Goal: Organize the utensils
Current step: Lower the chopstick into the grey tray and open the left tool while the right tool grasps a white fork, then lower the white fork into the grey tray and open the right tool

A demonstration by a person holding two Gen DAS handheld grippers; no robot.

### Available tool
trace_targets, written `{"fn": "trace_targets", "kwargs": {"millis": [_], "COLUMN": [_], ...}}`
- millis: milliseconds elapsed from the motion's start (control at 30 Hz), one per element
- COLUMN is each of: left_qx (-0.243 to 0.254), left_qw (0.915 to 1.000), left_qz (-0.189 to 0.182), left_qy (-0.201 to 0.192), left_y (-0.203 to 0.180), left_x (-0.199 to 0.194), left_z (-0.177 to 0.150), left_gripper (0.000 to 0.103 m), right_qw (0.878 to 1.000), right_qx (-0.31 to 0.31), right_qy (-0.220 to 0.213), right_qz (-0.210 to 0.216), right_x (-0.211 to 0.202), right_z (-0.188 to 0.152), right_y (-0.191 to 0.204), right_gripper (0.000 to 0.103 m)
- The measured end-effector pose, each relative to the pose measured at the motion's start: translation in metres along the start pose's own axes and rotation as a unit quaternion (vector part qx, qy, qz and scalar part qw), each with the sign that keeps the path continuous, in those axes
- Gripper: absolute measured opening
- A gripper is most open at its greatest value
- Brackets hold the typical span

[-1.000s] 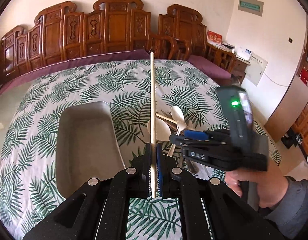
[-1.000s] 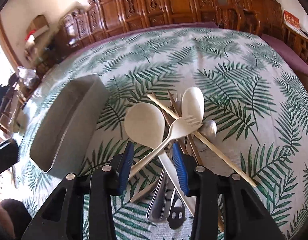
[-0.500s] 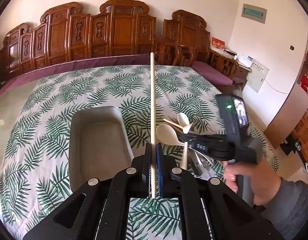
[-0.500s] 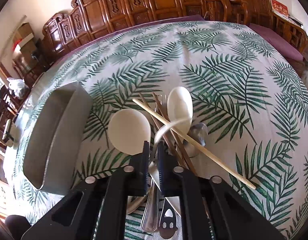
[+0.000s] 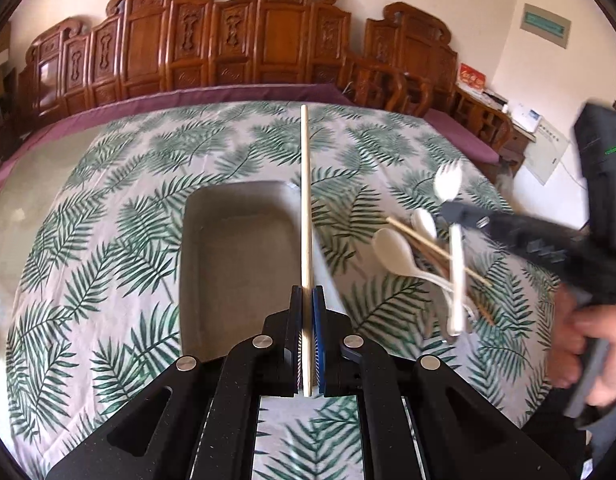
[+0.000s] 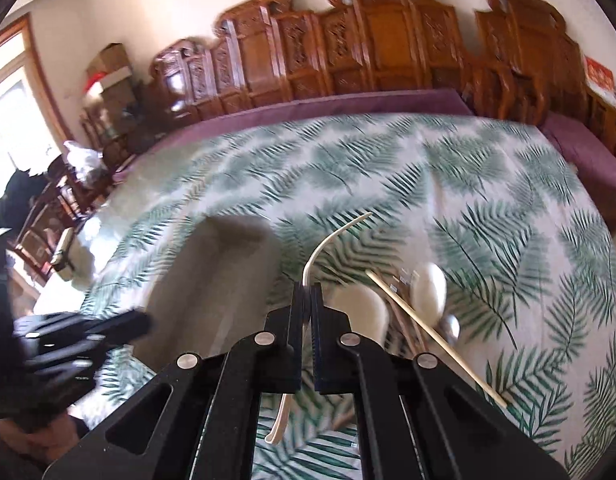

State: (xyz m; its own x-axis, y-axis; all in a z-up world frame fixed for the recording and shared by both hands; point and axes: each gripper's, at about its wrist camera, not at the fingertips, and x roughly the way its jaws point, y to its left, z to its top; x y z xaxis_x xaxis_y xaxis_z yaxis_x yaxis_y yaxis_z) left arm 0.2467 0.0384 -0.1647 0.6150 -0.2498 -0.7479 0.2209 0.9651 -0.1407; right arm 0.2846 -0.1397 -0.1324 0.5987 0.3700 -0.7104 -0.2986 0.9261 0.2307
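Above the grey tray (image 5: 235, 264): two utensils lifted.
Left gripper (image 5: 307, 304) clamped on one chopstick (image 5: 305, 200), right gripper (image 6: 306, 300) on one white fork (image 5: 454, 248), beside tray's right rim.

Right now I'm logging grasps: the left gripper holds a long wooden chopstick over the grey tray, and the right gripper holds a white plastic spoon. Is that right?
Not quite. The right gripper holds a white plastic fork, not a spoon; the left wrist view shows its tines. The left gripper does hold the long wooden chopstick over the grey tray.
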Motion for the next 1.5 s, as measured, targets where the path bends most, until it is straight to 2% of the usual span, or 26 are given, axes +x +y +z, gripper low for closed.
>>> {"fn": "trace_targets", "kwargs": {"millis": [267, 567, 767, 900, 1033, 1300, 1500], "left_qx": [-0.019, -0.047, -0.047, -0.05, -0.059, -0.078, -0.073], "left_qw": [0.9987, 0.9958, 0.9967, 0.9971, 0.9967, 0.9952, 0.9957], "left_qz": [0.017, 0.026, 0.031, 0.042, 0.051, 0.059, 0.058], "left_qy": [0.044, 0.075, 0.059, 0.038, 0.02, 0.004, -0.001], "left_y": [0.024, 0.043, 0.046, 0.053, 0.065, 0.084, 0.08], "left_x": [0.028, 0.047, 0.035, 0.019, 0.004, -0.006, -0.01], "left_z": [-0.003, -0.005, 0.001, 0.007, 0.012, 0.018, 0.018], "left_gripper": [0.004, 0.004, 0.007, 0.015, 0.018, 0.018, 0.019], "right_qw": [0.999, 0.998, 0.998, 0.997, 0.996, 0.994, 0.993], "right_qx": [-0.039, -0.056, -0.057, -0.059, -0.062, -0.06, -0.056], "right_qy": [-0.012, -0.004, 0.005, 0.012, 0.022, 0.067, 0.084], "right_qz": [0.025, 0.025, 0.029, 0.044, 0.059, 0.063, 0.069], "right_x": [-0.004, 0.015, 0.03, 0.041, 0.054, 0.099, 0.109], "right_z": [0.022, 0.03, 0.031, 0.031, 0.031, 0.014, 0.003], "right_y": [0.04, 0.056, 0.061, 0.069, 0.079, 0.087, 0.079], "right_gripper": [0.005, 0.005, 0.005, 0.005, 0.005, 0.005, 0.007]}}
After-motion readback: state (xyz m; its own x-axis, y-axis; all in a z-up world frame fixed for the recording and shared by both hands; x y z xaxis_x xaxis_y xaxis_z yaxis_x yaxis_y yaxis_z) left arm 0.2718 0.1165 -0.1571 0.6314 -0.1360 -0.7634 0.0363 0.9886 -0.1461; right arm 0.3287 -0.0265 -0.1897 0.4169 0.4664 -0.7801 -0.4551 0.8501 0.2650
